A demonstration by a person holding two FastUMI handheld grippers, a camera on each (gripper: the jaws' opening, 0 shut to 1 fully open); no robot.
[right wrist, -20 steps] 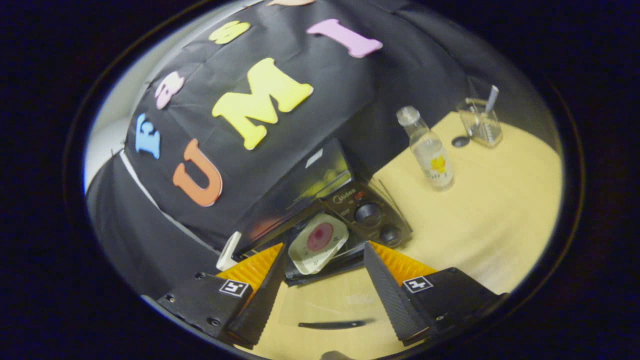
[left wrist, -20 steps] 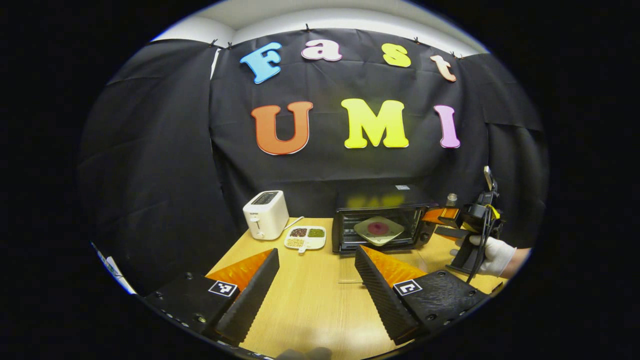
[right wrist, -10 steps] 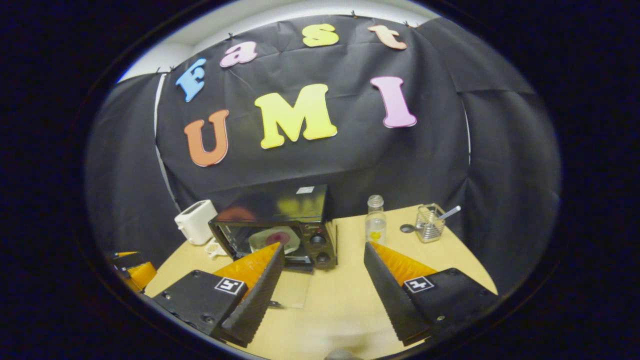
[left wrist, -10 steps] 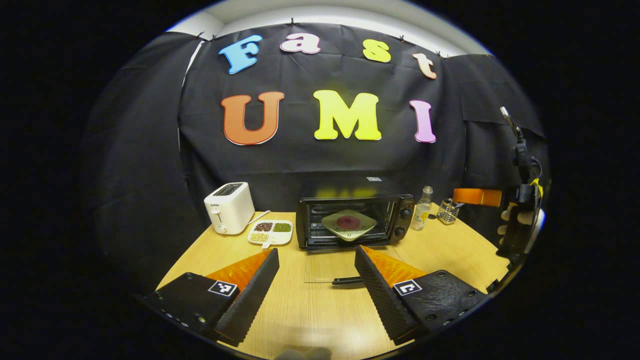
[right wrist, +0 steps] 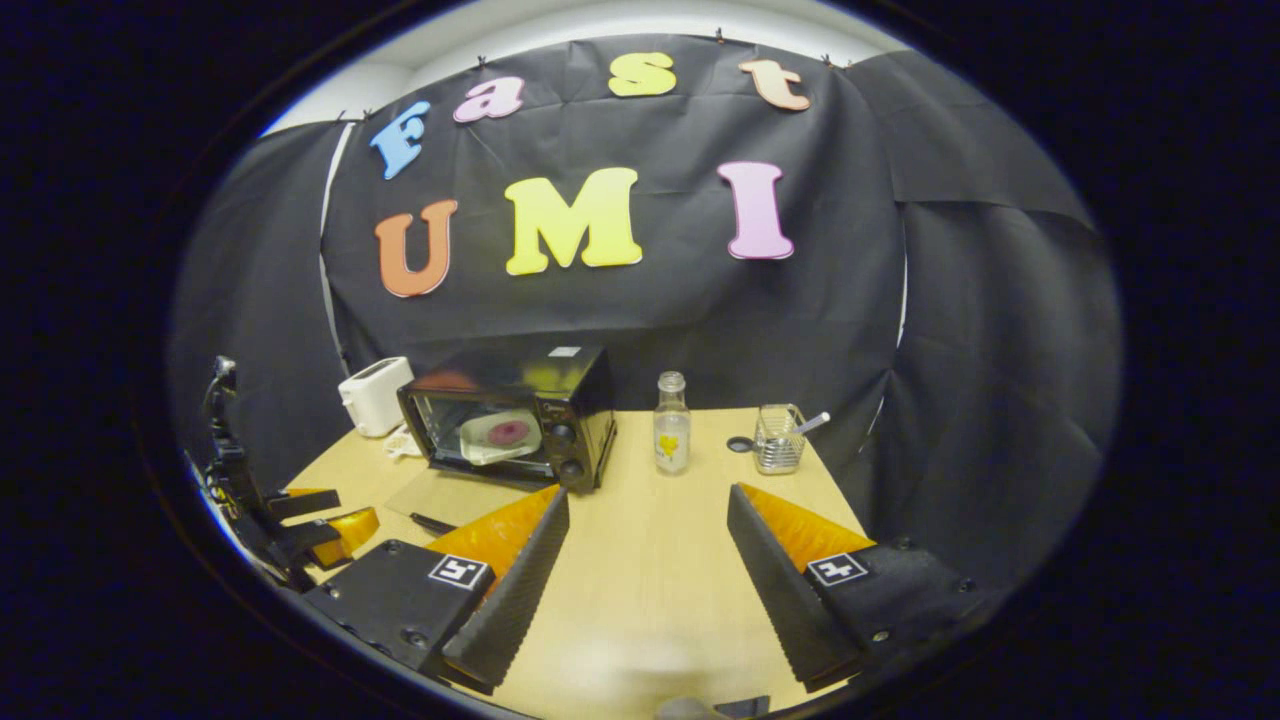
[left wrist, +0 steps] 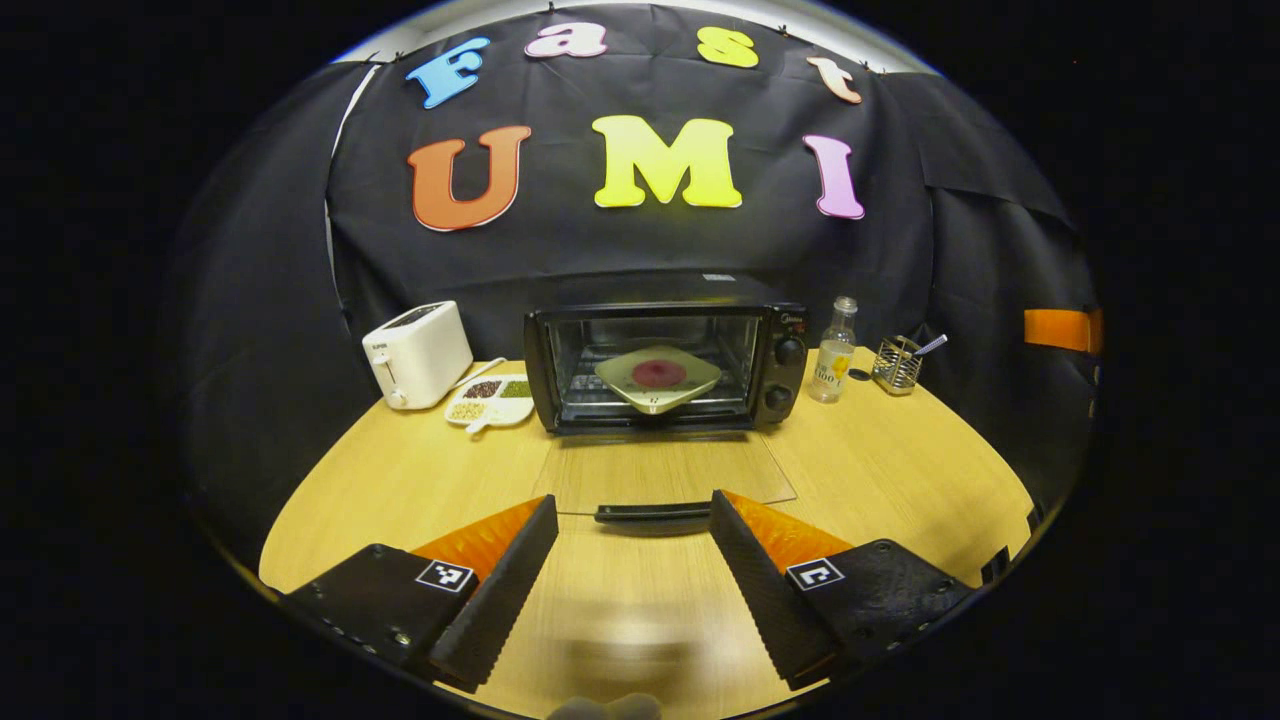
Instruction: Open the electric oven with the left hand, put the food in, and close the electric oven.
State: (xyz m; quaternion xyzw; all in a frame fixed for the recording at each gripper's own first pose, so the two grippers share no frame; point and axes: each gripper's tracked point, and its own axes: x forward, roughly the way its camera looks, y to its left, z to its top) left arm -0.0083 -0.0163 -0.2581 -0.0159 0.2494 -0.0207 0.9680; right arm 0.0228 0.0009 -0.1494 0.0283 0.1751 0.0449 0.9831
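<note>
A: Backed off since 1 s ago: both grippers pulled away from oven (left wrist: 665, 367), left view now square on its front. Right gripper (right wrist: 645, 545) swung from tilted, close over the oven controls to level and well back on the right.

B: Door state?

A: Down flat on table (left wrist: 900, 480). Glass door (left wrist: 665, 470) open, handle (left wrist: 652, 512) at near edge, just ahead of left gripper (left wrist: 632, 550), not touching.

B: Food?

A: Inside oven. Plate (left wrist: 658, 378) on the rack, dark red food (left wrist: 658, 373) in the middle. Same seen in right gripper view: plate (right wrist: 498, 436) inside oven (right wrist: 510, 415).

B: Tongs?

A: Left: released, fingers spread, nothing between. Right: released too, wide gap, bare tabletop between fingers.

B: Other stuff?

A: Toaster (left wrist: 417, 355) left of oven, divided dish (left wrist: 490, 400) with grains between toaster and oven. Bottle (left wrist: 833, 350) just right of oven, wire holder (left wrist: 897, 365) with a utensil further right. Left gripper also visible at left edge of right gripper view (right wrist: 320, 515), near door handle, apart from it.
</note>
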